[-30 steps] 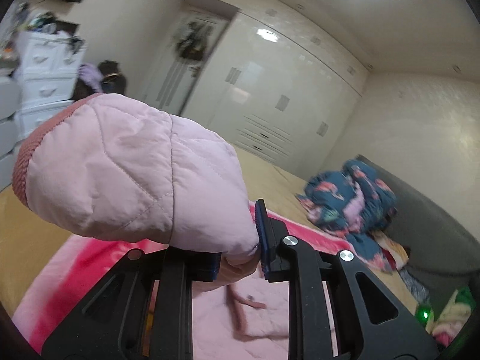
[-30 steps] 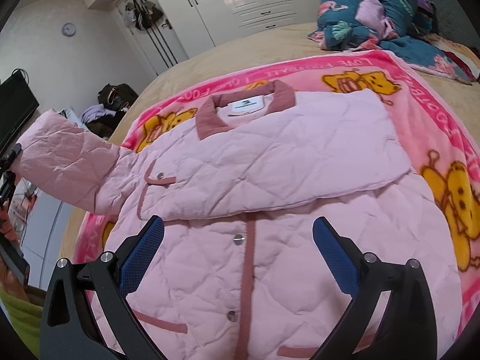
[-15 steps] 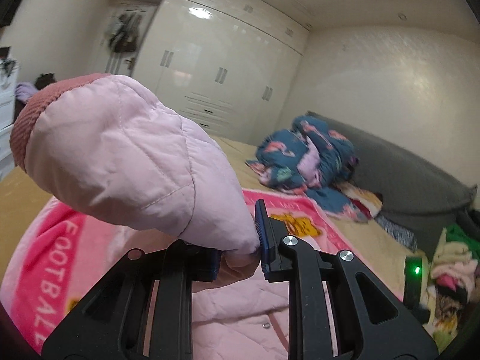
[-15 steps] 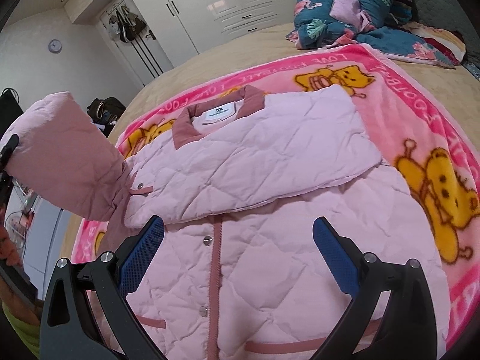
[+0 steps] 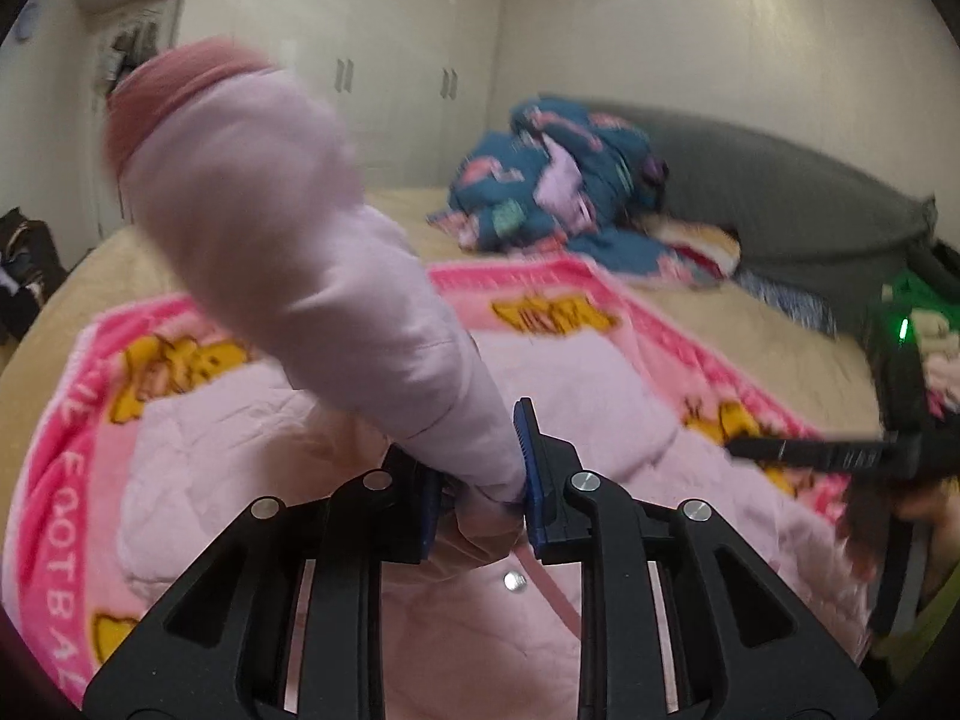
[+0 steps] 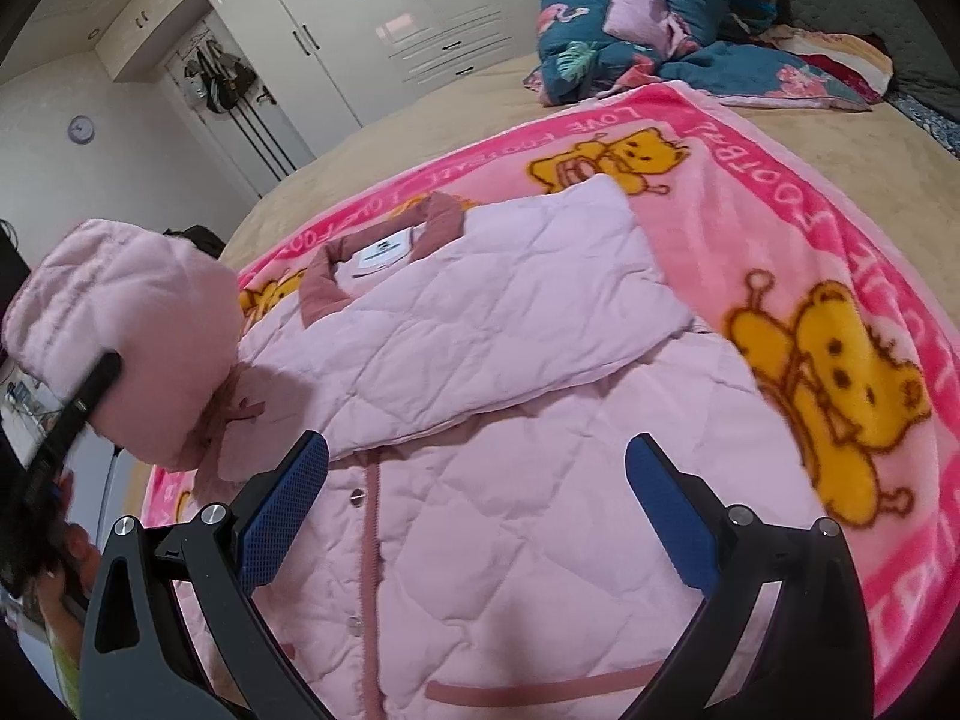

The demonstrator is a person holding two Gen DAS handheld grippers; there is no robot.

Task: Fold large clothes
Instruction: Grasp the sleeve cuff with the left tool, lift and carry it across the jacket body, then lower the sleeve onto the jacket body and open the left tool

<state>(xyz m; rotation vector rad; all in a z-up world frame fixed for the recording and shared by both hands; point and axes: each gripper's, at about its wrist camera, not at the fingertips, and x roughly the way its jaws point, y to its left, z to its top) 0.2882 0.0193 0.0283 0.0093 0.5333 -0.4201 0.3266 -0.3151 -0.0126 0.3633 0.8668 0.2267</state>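
A pale pink quilted jacket point(image 6: 510, 540) lies front up on a pink bear-print blanket point(image 6: 780, 228), its collar point(image 6: 384, 240) toward the far side. One sleeve point(image 6: 510, 312) is folded across the chest. The other sleeve point(image 5: 288, 228), with a darker pink cuff point(image 5: 174, 84), is lifted off the bed. My left gripper point(image 5: 480, 480) is shut on this sleeve and holds it above the jacket's body point(image 5: 240, 450). The right wrist view shows the raised sleeve point(image 6: 132, 330) at the left. My right gripper point(image 6: 480, 498) hovers open over the jacket's snap front, holding nothing.
The blanket covers a tan bed point(image 6: 420, 138). A heap of blue floral bedding point(image 6: 630, 18) sits at the far side by a grey headboard point(image 5: 780, 198). White wardrobes point(image 6: 360, 18) line the wall. Bags point(image 5: 24, 264) sit on the floor beyond the bed.
My left gripper has swung the held sleeve in over the jacket, lower and rolled, so the cuff now points up. My right gripper has drifted sideways, still open.
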